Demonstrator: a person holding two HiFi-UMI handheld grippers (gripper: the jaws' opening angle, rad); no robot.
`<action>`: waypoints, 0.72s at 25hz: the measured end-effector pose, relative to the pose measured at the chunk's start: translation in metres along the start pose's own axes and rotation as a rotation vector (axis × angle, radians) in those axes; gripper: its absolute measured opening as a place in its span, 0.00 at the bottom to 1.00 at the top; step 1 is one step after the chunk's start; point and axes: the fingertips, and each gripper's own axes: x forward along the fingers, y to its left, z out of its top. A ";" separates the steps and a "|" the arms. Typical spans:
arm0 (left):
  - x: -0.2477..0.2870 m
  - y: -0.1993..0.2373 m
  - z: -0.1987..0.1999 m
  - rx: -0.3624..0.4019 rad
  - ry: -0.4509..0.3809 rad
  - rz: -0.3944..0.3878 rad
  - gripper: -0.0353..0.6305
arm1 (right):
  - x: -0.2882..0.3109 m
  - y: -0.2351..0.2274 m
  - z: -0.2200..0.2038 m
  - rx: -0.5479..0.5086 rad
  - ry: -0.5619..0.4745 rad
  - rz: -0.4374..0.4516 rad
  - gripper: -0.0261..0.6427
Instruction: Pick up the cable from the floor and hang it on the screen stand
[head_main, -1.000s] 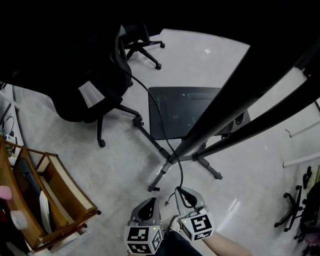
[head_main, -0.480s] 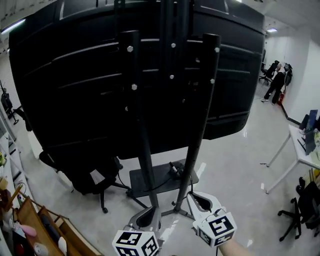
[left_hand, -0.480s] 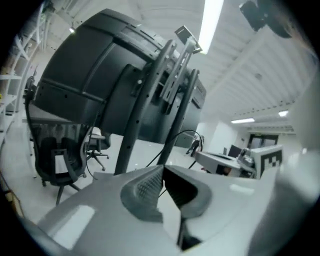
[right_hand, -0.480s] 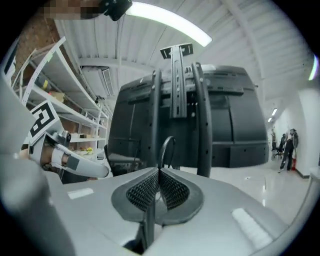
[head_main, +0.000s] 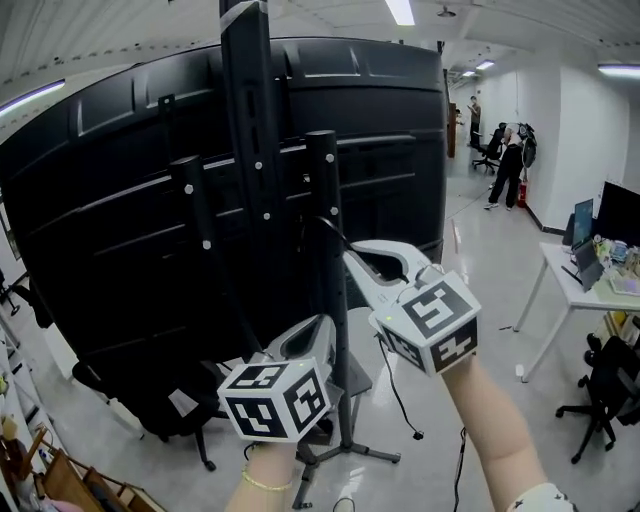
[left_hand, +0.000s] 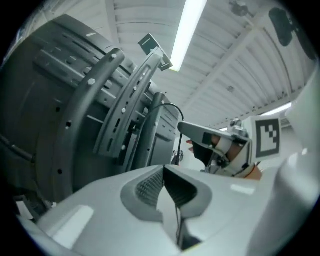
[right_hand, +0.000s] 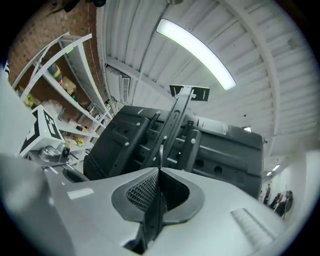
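The screen stand (head_main: 247, 150) rises centre-left of the frame, before the screen (head_main: 110, 230). The right gripper (head_main: 350, 252) sits just right of its posts, the left gripper (head_main: 325, 328) lower; the cable (head_main: 398, 385) hangs below the right one.

The screen stand (head_main: 250, 150) and cable (head_main: 398, 380) are black, left gripper (head_main: 322, 325) and right gripper (head_main: 352, 250) grey (cubes patterned black-and-white).

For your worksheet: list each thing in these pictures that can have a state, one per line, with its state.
Cable: gripped in both tongs, the rest hanging down.
Left tongs: shut on a thin stretch of cable.
Right tongs: shut on the cable, raised by the stand.
Stand: upright.
Screen: mounted, back towards us.
Ceiling light: on.
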 end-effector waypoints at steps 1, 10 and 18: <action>0.010 0.001 0.015 0.009 -0.020 -0.006 0.06 | 0.007 -0.011 0.012 -0.024 -0.008 -0.018 0.05; 0.077 0.025 0.179 0.149 -0.240 0.019 0.06 | 0.064 -0.127 0.086 -0.005 -0.052 -0.240 0.05; 0.113 0.041 0.200 0.184 -0.260 0.085 0.06 | 0.106 -0.155 0.048 0.011 0.109 -0.264 0.05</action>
